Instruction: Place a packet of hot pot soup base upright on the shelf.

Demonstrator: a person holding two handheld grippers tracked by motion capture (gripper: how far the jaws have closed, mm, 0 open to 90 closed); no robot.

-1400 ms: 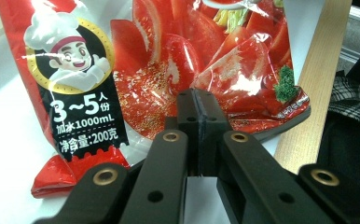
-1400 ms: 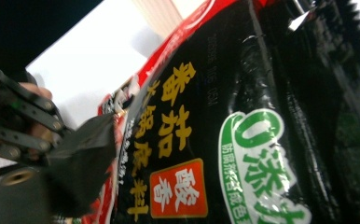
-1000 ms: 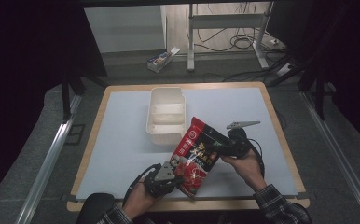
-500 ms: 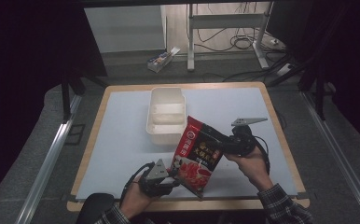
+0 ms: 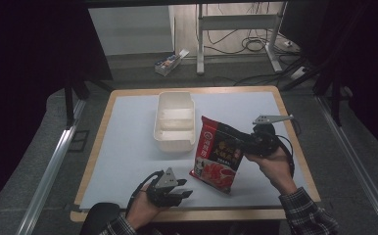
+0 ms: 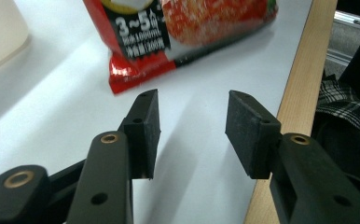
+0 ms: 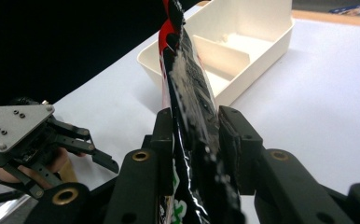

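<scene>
Dark room, cables on the floor beyond; a pale blue-white mat point(image 5: 128, 147) over a wood-edged table point(image 5: 295, 161).

My right claw point(image 7: 196, 135): jaws pinched hard on the edge of the glossy red-and-black printed food pouch point(image 5: 217, 154). Pouch stands on edge between my pads and runs up and away from me; in the high view its lower corner hangs just over the mat, tilted down toward my left claw.

My left claw point(image 6: 192, 126): jaws have just been opening, now parted about halfway, nothing between them. Bare mat under the pads. The pouch's red bottom corner lies just ahead of the left-hand pad, apart from it. Wooden table edge runs along the right-hand jaw.

Beyond the pouch: cream rectangular plastic box with inner dividers point(image 5: 175, 120), open-topped, sitting on the mat, near the pouch's upper end but not touching that I can tell.
</scene>
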